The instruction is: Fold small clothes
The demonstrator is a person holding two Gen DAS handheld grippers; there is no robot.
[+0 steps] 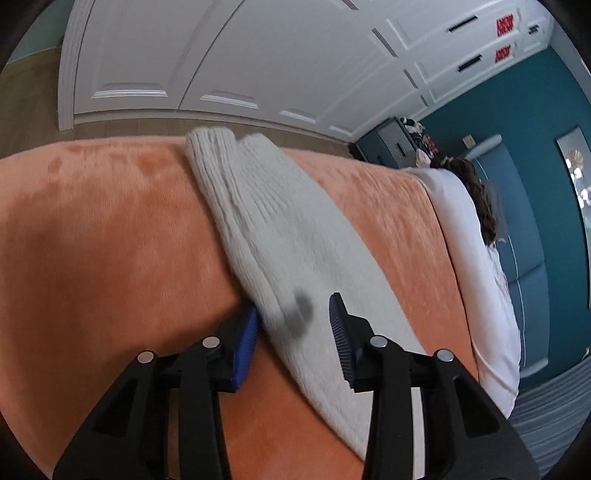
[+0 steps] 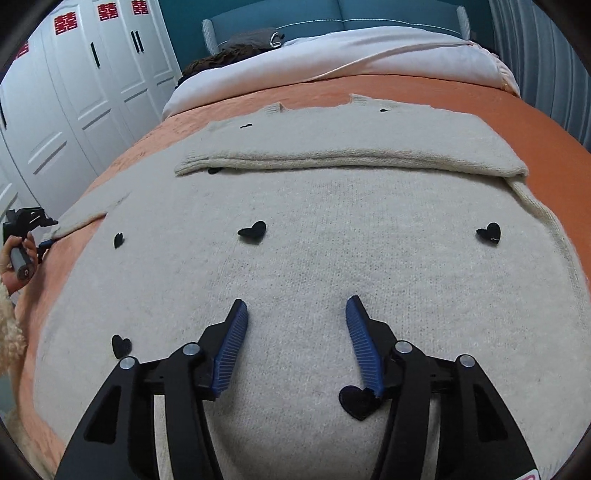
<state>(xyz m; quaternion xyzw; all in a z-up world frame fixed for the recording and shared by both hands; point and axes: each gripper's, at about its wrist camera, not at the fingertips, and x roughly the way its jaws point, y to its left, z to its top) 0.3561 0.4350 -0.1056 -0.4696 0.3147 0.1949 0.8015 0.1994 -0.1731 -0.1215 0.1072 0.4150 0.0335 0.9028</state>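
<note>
A cream knit sweater with black heart patches lies flat on the orange blanket. One sleeve is folded across its chest. My right gripper hovers over the sweater's lower body, open, with nothing between its blue pads. In the left wrist view a ribbed-cuffed part of the sweater runs across the blanket. My left gripper is open over it, pads apart on either side of a blurred black heart. In the right wrist view the left gripper sits by the other sleeve's cuff, held by a hand.
White wardrobe doors stand along the bed's left side. A white duvet and dark clothes lie near the teal headboard. Wooden floor shows beyond the bed edge.
</note>
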